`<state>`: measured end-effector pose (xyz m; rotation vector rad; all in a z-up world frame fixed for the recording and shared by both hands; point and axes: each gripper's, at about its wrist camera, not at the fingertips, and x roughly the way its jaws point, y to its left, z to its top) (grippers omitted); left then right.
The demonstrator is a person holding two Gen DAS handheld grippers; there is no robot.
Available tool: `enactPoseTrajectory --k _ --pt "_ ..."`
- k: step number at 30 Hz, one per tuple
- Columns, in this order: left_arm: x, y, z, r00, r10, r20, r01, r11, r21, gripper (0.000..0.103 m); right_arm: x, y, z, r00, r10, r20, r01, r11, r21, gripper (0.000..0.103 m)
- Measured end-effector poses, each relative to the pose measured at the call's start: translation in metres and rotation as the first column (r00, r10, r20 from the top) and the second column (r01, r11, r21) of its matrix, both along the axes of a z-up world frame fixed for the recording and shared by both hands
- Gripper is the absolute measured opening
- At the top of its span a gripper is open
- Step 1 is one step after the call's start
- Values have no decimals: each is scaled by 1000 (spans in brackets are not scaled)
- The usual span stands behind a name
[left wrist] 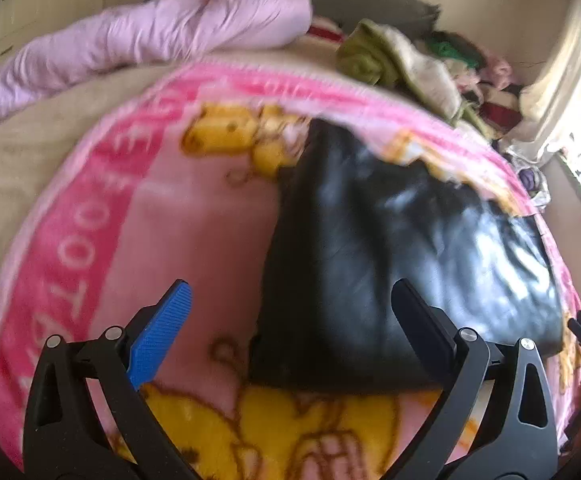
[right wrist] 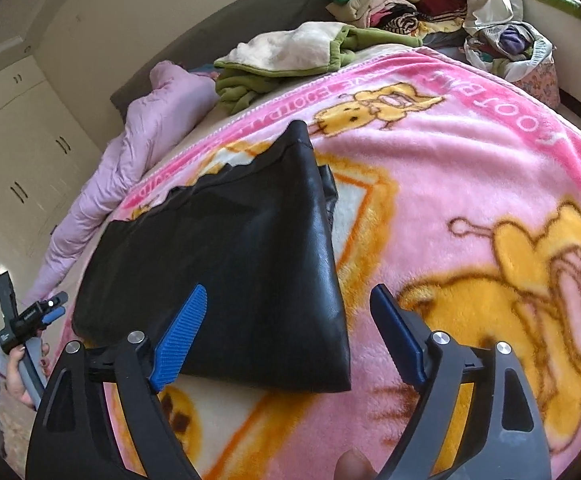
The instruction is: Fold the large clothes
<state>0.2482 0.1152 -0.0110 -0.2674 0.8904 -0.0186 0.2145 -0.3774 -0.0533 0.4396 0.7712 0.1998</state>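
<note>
Two grippers hang with jaws spread wide and empty: the left gripper [left wrist: 290, 332] and the right gripper [right wrist: 290, 332], each above the near edge of a folded black leather-look garment [right wrist: 226, 264]. That garment lies flat on a pink fleece blanket printed with yellow cartoon bears [right wrist: 450, 184]. Beyond the blanket sit a crumpled lilac quilt [left wrist: 162, 36], a green-and-cream fleece [right wrist: 290, 56], and a heap of mixed clothes [right wrist: 410, 0]
</note>
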Motion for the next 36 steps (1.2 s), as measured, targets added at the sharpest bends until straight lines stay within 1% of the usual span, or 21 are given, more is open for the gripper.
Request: enactPoseTrajectory --k 1,3,5,8,10,11,12,13,14,15,16,18,19,21,25,31,36 --pt "0 2 -6 1000 3 -19 -3 1000 -24 94 0 0 -3 1000 0 -9 0 1000 -2 83" --pt "0 7 -20 998 -5 -57 -2 993 -121 93 2 -1 -9 1000 3 -23 -3 1000 4 81" --pt "2 8 -29 997 -11 -79 -1 989 -150 93 5 -2 -16 999 -5 -40 5 1000 3 77" --pt "3 11 -35 998 -7 -66 -5 982 -188 93 9 -3 -28 997 -11 -70 12 1000 14 70" --pt "2 11 -37 998 -16 -61 3 978 -207 86 11 -5 -36 997 -4 -79 8 998 58 61" --pt "2 10 -37 998 -24 -56 11 975 -220 74 11 -6 -39 997 -1 -83 8 996 85 57" --pt "1 7 -39 998 -39 -53 25 970 -241 64 12 -6 -43 996 10 -87 1 991 132 44" --pt "0 4 -39 998 -40 -57 26 973 -231 62 11 -5 -44 996 13 -86 0 988 153 40" --pt "-1 1 -38 997 -46 -57 33 977 -209 58 9 -2 -43 997 7 -81 4 990 138 39" --pt "-2 -4 -37 997 -58 -57 47 983 -176 51 7 2 -40 998 9 -68 -2 995 102 31" --pt "-3 -7 -35 996 -67 -57 57 986 -156 48 5 4 -36 998 11 -56 -7 997 77 25" --pt "-9 -14 -30 995 -90 -49 85 992 -99 38 0 8 -30 999 16 -41 -14 999 48 23" --pt "-12 -17 -27 994 -98 -46 94 992 -80 36 -2 9 -27 999 20 -38 -19 999 33 22" --pt "-22 -24 -22 992 -119 -37 118 992 -46 35 -9 7 -20 999 29 -30 -29 1000 12 21" --pt "-34 -29 -21 988 -150 -42 148 988 -50 34 -20 -6 -20 999 30 -39 -29 999 22 21" --pt "-51 -38 -17 982 -180 -50 178 983 -33 34 -43 -15 -20 999 16 -48 -14 999 38 21" --pt "-68 -42 -14 977 -206 -60 204 979 -30 34 -63 -18 -15 998 17 -55 -16 1000 17 21"
